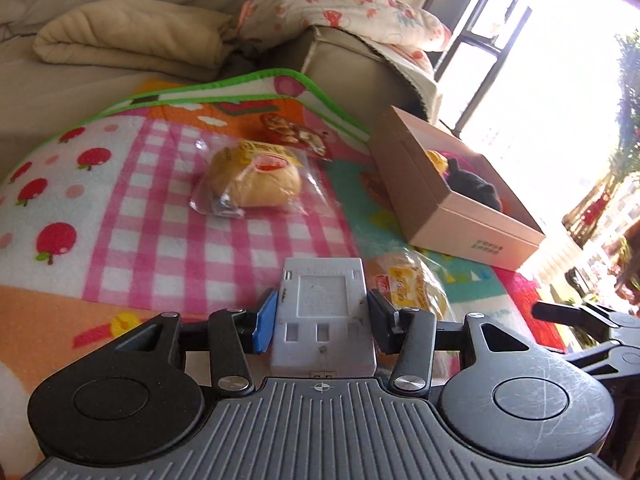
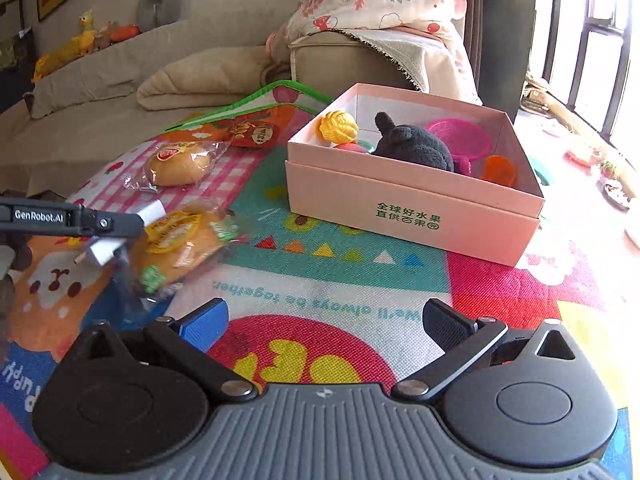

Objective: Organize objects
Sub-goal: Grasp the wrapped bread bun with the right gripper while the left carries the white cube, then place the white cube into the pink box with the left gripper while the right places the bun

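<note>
My left gripper (image 1: 323, 316) is shut on a white plastic socket adapter (image 1: 323, 320) and holds it above the colourful play mat. It shows in the right wrist view (image 2: 106, 236) at the left, over a wrapped bun (image 2: 184, 244). My right gripper (image 2: 324, 320) is open and empty above the mat, in front of the pink box (image 2: 412, 208). The box holds a black plush toy (image 2: 416, 146), a yellow toy (image 2: 339, 127) and pink and orange plastic pieces. A second wrapped bun (image 1: 252, 182) and a red snack packet (image 1: 296, 132) lie on the mat.
A beige sofa (image 2: 120, 80) with a folded beige blanket (image 1: 128, 36) and a floral quilt (image 2: 384, 0) stands behind the mat. A bright window (image 1: 560, 60) is at the right. Plush toys (image 2: 84, 40) sit on the sofa back.
</note>
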A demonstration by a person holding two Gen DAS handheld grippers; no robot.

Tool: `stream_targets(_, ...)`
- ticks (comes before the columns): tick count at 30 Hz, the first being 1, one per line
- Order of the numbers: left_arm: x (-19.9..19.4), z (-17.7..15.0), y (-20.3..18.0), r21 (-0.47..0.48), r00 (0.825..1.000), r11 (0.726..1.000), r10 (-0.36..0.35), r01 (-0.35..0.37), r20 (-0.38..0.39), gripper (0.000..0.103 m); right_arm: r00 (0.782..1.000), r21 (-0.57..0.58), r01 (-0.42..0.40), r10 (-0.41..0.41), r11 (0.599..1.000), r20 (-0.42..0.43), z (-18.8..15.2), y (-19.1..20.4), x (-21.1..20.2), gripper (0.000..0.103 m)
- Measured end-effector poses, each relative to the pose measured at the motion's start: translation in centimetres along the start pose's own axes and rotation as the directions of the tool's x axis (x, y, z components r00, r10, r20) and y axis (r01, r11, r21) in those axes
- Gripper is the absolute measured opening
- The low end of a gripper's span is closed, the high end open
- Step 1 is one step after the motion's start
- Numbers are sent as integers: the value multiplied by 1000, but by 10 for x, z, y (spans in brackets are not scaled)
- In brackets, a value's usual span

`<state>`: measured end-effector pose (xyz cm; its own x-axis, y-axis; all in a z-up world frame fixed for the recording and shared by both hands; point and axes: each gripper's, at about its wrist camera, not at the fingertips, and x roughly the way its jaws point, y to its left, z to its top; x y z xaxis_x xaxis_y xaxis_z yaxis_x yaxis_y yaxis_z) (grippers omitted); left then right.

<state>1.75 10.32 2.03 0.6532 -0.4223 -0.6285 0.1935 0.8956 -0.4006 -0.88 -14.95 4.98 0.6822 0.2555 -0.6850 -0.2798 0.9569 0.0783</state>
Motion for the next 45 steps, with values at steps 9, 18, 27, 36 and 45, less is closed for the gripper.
stream_targets(9,-29,-9,-9,52,988,989,137,-141,77,53,997,-7,-71,71,997,-4,21,33,23,103)
stream_targets(18,-31,-18,-19,108,990,985,137,-138,17,53,996,-154,-61,50,986,-74,7,54,23,66)
stream_targets(27,-17,-7,-75,173,1000,985,-13,15,-17,53,998,-106,27,-22,994,51,-15,-6,-69,62)
stream_targets(36,16,91,-152,283,987,959,-73,29,146,53,980,11,80,-80,997,182,-7,-52,-102,62)
stream_targets(45,114,167,-157,188,982,982,-58,23,180,51,982,51,103,-109,993,154,-7,-67,-89,61)
